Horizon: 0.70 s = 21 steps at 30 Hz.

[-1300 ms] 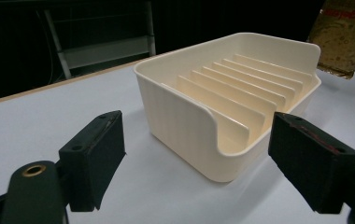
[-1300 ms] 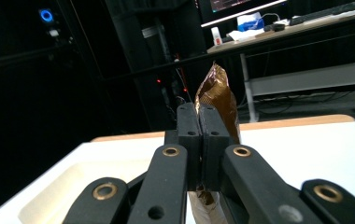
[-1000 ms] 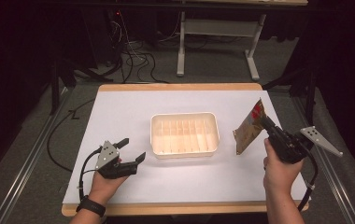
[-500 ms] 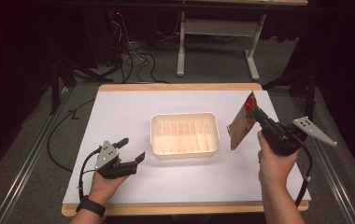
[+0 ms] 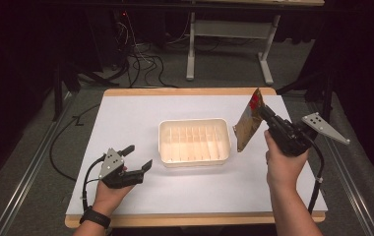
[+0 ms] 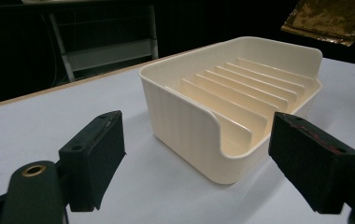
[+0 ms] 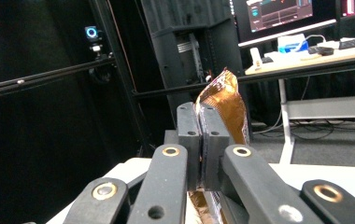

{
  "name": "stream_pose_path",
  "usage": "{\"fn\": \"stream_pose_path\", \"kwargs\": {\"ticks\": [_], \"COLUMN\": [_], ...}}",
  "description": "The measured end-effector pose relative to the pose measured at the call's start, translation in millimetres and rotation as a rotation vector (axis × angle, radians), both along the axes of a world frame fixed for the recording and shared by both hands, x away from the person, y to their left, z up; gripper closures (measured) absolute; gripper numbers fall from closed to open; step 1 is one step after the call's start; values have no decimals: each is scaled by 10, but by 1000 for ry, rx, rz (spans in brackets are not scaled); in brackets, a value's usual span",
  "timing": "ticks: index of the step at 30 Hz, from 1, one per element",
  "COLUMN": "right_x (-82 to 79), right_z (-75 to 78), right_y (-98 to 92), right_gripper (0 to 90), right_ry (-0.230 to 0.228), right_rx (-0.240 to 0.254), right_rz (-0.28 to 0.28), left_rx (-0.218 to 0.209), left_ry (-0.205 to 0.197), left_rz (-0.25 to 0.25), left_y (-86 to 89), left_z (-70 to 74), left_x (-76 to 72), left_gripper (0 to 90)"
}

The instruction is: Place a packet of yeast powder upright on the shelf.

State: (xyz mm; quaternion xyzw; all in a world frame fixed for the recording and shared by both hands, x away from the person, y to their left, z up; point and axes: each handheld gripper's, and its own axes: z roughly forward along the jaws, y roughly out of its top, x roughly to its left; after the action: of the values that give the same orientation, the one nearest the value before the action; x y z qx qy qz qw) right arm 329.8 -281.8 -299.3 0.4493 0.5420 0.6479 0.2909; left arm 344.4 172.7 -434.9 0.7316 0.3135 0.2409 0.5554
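A cream plastic tray with ribs (image 5: 194, 142) (image 6: 241, 98) sits at the middle of the white table top. My right gripper (image 5: 263, 112) (image 7: 199, 135) is shut on a brown foil packet (image 5: 248, 125) (image 7: 224, 105) and holds it in the air just right of the tray's right edge, the packet hanging down toward the table. The packet's lower end (image 6: 327, 18) also shows beyond the tray in the left gripper view. My left gripper (image 5: 138, 157) (image 6: 199, 163) rests low near the table's front left, open with nothing between its jaws, pointing at the tray.
The white table (image 5: 126, 118) has a wooden edge all round. Beyond it stand a desk frame (image 5: 224, 44) and loose cables (image 5: 136, 59) on the floor. A desk with monitors (image 7: 278, 14) shows behind in the right gripper view.
My right gripper has lifted the packet and carried it left, closer to the tray's right edge. The left gripper has stayed in place.
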Motion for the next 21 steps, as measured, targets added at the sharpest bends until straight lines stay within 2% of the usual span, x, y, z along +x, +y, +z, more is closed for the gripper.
{"fn": "stream_pose_path", "kwargs": {"ticks": [9,21], "right_x": [56,182], "right_z": [102,36], "right_y": [180,415], "right_gripper": [900,899], "right_ry": [-13,3], "right_rx": [5,-7], "right_rz": [40,67], "left_rx": [3,-3], "left_ry": [2,-1], "left_rz": [3,5], "left_y": [7,39], "left_z": [-4,5], "left_x": [2,-11], "left_gripper": [186,185]}}
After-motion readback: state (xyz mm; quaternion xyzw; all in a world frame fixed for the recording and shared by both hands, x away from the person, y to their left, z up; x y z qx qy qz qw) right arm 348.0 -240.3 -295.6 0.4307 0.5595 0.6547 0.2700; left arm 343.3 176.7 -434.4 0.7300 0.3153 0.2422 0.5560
